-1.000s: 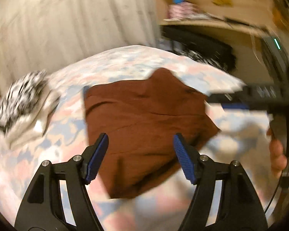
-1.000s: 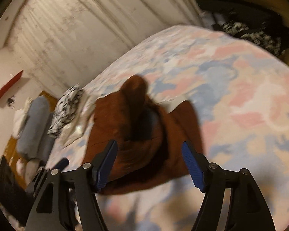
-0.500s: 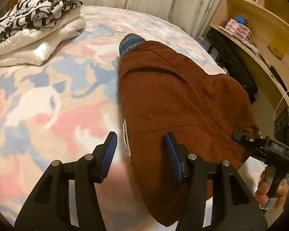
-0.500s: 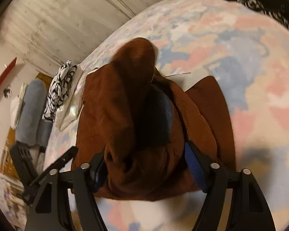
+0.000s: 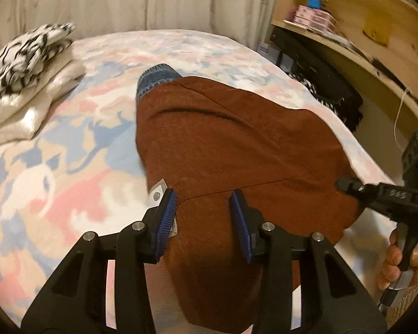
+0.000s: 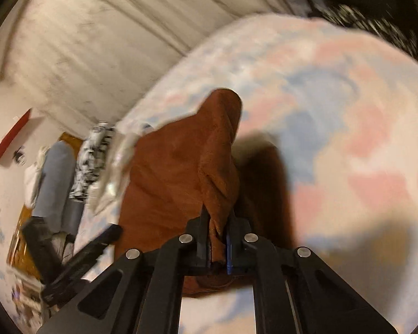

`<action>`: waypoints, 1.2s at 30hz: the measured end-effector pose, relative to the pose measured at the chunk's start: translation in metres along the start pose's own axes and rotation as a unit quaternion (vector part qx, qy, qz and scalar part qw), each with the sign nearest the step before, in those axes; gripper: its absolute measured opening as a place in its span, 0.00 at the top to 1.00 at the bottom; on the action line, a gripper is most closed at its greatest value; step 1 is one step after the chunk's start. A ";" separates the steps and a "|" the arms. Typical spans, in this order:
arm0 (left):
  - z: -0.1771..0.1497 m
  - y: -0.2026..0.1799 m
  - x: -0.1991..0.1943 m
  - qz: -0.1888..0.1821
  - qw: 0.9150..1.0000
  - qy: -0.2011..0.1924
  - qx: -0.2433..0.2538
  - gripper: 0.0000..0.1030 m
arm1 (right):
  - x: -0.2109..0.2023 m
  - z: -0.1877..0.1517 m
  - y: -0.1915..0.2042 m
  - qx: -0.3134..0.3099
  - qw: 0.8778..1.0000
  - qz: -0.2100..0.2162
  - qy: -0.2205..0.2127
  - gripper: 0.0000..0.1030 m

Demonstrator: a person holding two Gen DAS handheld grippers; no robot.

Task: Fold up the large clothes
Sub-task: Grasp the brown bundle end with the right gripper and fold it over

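Brown garment (image 5: 237, 150) pinched by right gripper (image 6: 218, 247); left gripper (image 5: 203, 220) fingers released, folded stack (image 5: 22, 64) beside.

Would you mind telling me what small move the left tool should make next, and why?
Probably close the left tool on the brown garment: its jaws stand open astride the near edge beside the white tag, while the right tool is already clamped on a fold.

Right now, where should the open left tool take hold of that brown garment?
Probably the near left edge of the brown garment, beside its white tag. The left tool hangs open right over it, so come straight down from above. The right tool already pinches the opposite edge.
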State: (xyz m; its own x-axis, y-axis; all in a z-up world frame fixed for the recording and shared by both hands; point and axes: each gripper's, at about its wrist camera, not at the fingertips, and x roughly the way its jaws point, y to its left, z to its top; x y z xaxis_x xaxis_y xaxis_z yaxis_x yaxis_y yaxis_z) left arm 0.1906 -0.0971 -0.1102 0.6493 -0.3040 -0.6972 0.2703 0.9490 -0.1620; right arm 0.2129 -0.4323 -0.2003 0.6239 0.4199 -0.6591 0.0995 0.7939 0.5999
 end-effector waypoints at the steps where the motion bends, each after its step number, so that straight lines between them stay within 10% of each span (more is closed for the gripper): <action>1: -0.002 -0.006 0.001 0.005 1.000 -0.002 0.010 0.63 | 0.004 -0.005 -0.011 0.013 1.000 -0.002 0.002 0.95; 9: -0.007 -0.016 0.004 0.019 0.999 -0.006 0.028 0.62 | 0.016 -0.008 -0.016 -0.007 0.999 -0.027 0.021 0.93; 15: 0.011 0.000 -0.003 -0.016 0.999 0.030 0.010 0.56 | -0.018 0.011 0.012 -0.020 0.998 -0.054 0.004 0.59; 20: 0.039 0.016 -0.005 -0.006 1.000 0.020 -0.003 0.56 | -0.036 0.035 0.046 -0.069 0.994 -0.069 -0.039 0.58; 30: 0.088 0.025 0.061 0.026 0.999 0.040 -0.012 0.56 | 0.065 0.087 0.113 -0.164 0.980 -0.107 -0.024 0.59; 36: 0.089 0.021 0.092 0.047 0.998 0.038 0.006 0.50 | 0.130 0.103 0.078 -0.169 0.966 -0.194 0.016 0.61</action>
State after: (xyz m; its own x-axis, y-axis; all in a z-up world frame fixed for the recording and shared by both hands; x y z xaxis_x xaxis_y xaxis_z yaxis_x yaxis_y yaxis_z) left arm 0.3196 -0.1127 -0.1155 0.6169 -0.2061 -0.7596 0.2202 0.9718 -0.0849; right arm 0.3818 -0.3612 -0.1923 0.5658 0.0702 -0.8215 0.0589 0.9904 0.1252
